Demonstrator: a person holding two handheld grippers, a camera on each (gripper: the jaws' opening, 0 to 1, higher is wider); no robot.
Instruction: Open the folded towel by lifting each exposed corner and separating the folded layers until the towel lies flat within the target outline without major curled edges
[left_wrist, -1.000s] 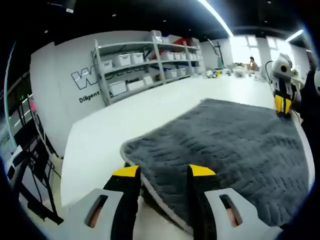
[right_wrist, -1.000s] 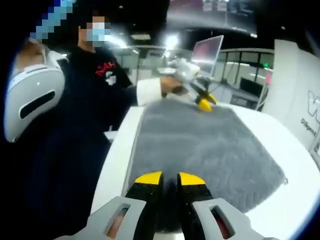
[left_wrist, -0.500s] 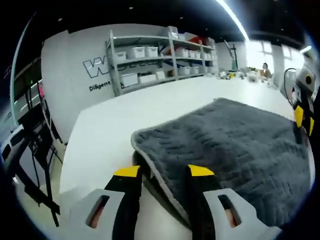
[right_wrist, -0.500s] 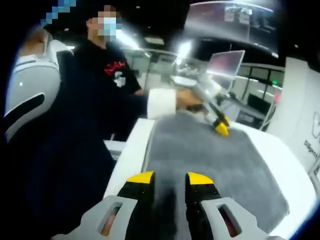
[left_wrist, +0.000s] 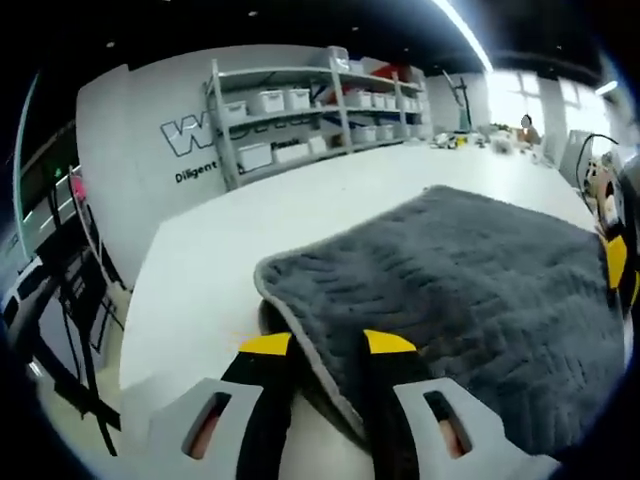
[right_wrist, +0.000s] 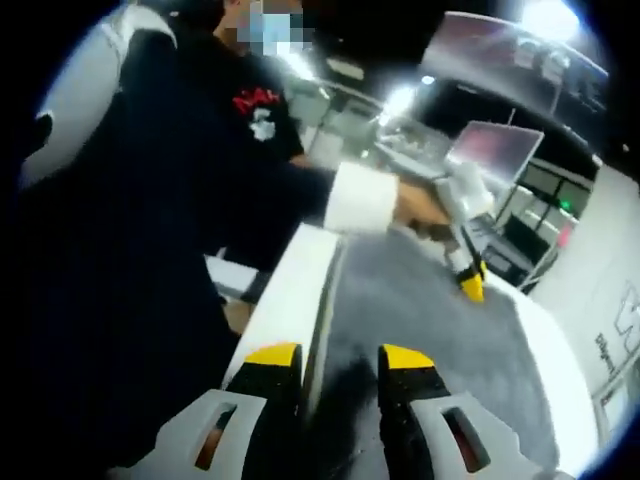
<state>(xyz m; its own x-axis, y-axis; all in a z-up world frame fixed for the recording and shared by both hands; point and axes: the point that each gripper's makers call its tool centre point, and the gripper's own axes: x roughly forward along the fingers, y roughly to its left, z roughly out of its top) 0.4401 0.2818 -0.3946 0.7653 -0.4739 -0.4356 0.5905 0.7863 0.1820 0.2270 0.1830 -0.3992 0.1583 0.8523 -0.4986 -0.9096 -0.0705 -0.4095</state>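
Narrower now, the left gripper (left_wrist: 327, 343) fingers pinch the raised corner hem of the grey towel (left_wrist: 470, 275), which lies on the white table (left_wrist: 220, 260). Right gripper (right_wrist: 340, 352) fingers stand apart astride the towel's edge at the table's edge.

left gripper (left_wrist: 328, 345): black jaws, yellow tips, pale grey slotted housings.
right gripper (right_wrist: 338, 358): same black, yellow and grey.
person (right_wrist: 150, 220): dark top, red-and-white chest print, white cuff (right_wrist: 362, 198).
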